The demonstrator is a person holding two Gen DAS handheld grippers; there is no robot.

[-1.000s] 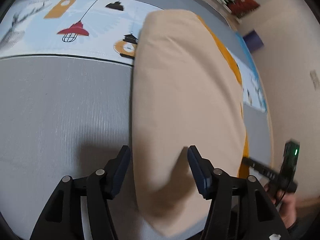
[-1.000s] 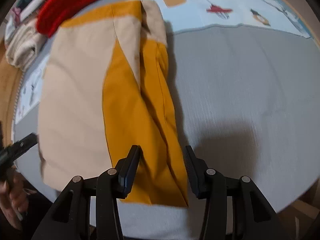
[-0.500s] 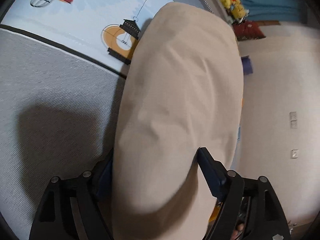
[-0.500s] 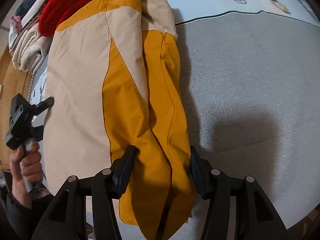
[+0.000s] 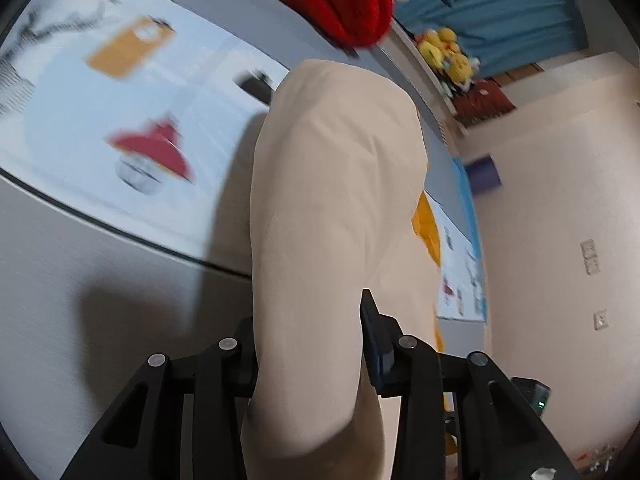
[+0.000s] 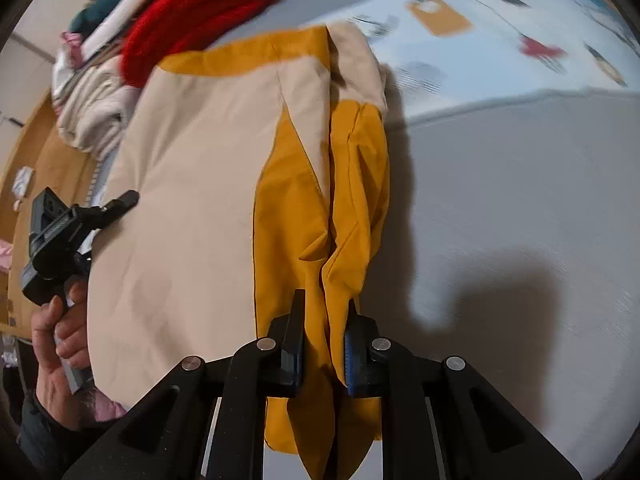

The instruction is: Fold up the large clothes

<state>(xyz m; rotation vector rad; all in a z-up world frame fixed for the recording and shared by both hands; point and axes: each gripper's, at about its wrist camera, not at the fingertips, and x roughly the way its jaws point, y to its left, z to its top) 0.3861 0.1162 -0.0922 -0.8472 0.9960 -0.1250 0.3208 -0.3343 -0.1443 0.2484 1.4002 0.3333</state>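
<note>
A: So, what changed in the last moment?

B: Both claws have just been closing, each with cloth between its jaws. The right gripper (image 6: pixel 322 336) now pinches the mustard-yellow edge of the garment (image 6: pixel 200 200), which bunches into a ridge from its tips toward twelve o'clock. A second ago those jaws stood apart over flat fabric.

A: And the left one?

B: The left gripper (image 5: pixel 308 336) is clamped on a thick beige roll of the same garment (image 5: pixel 332 200). That roll fills the middle of its view and rises toward twelve o'clock, with a sliver of yellow at three o'clock. Half a second back its jaws straddled the cloth more widely; now the one visible pad (image 5: pixel 370 344) sits against it, the other being hidden behind the fabric.

A: Where does the garment lie?

B: On the grey bed cover (image 6: pixel 520 200), stretched between the two claws. In the right view its beige panel spreads toward nine and ten o'clock, where the person's hand (image 6: pixel 60 332) carries the other tool. A red knit (image 6: pixel 192 12) and a pile of clothes (image 6: pixel 92 116) sit at eleven o'clock, beyond its far end.

A: Meaning for the fold?

B: I judge both near corners are secured, so the near end can be lifted and carried over toward the far end.
</note>
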